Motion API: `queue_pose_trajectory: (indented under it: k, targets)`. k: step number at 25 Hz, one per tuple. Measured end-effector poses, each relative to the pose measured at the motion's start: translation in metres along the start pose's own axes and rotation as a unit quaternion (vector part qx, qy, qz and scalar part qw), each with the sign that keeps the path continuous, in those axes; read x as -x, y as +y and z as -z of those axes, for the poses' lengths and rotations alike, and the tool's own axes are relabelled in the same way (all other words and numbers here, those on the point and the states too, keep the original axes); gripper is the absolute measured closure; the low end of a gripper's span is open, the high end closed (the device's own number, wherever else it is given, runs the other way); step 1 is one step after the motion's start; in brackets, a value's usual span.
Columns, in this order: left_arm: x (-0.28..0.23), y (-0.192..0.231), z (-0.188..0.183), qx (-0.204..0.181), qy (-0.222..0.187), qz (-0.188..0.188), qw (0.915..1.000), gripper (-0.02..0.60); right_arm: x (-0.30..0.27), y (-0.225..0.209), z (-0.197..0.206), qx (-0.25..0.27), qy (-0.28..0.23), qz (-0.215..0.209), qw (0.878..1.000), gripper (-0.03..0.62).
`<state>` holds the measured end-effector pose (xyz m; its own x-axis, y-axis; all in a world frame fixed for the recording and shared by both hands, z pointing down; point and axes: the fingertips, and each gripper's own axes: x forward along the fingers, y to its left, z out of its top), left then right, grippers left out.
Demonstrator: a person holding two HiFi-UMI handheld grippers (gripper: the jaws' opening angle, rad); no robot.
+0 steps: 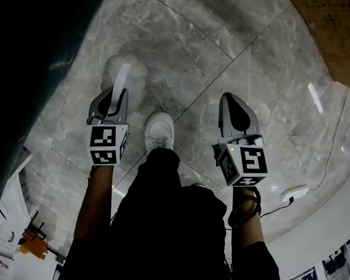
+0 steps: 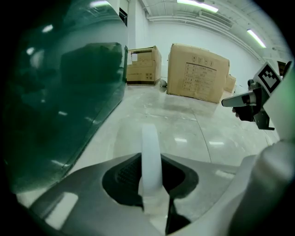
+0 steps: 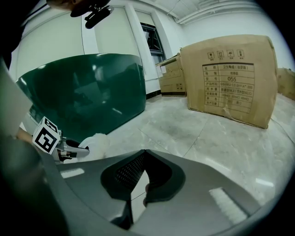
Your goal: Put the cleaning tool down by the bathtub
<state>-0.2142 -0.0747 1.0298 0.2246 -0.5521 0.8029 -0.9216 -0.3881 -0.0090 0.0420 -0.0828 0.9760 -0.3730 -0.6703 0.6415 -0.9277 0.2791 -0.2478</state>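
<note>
The cleaning tool has a white handle [image 2: 150,152] and a fluffy white head [image 1: 124,68]. My left gripper [image 1: 115,94] is shut on the handle, and the head hangs blurred just above the grey marble floor. The dark green bathtub [image 1: 24,62] curves along the left, close to the tool. From the left gripper view the bathtub wall [image 2: 55,106] rises right beside my left gripper [image 2: 151,156]. My right gripper [image 1: 231,99] is held level to the right, shut and empty. In the right gripper view the right gripper [image 3: 145,152] points toward the bathtub [image 3: 87,87] and the fluffy head [image 3: 95,143].
A white shoe [image 1: 159,131] stands on the floor between the grippers. Large cardboard boxes [image 2: 198,73] sit farther along the floor, past the tub. A white plug block with a cable [image 1: 296,193] lies at the right, near a white curved edge [image 1: 320,234].
</note>
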Motion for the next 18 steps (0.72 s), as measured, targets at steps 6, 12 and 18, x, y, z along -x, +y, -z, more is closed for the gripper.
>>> queue_pose_trajectory:
  k: [6,12,18]
  targets:
    - [-0.024,0.002,0.019,-0.005,0.011,0.005,0.9999,0.503,-0.021,-0.003,0.031,0.000,0.014,0.000,1.000,0.572]
    - [-0.040,0.005,0.027,0.002,0.015,0.007,0.9999,0.503,-0.038,-0.002,0.046,0.002,0.019,-0.005,1.000,0.572]
    - [-0.045,0.005,0.026,-0.020,0.011,0.001,0.9997,0.503,-0.044,0.001,0.053,-0.001,0.021,-0.011,1.000,0.572]
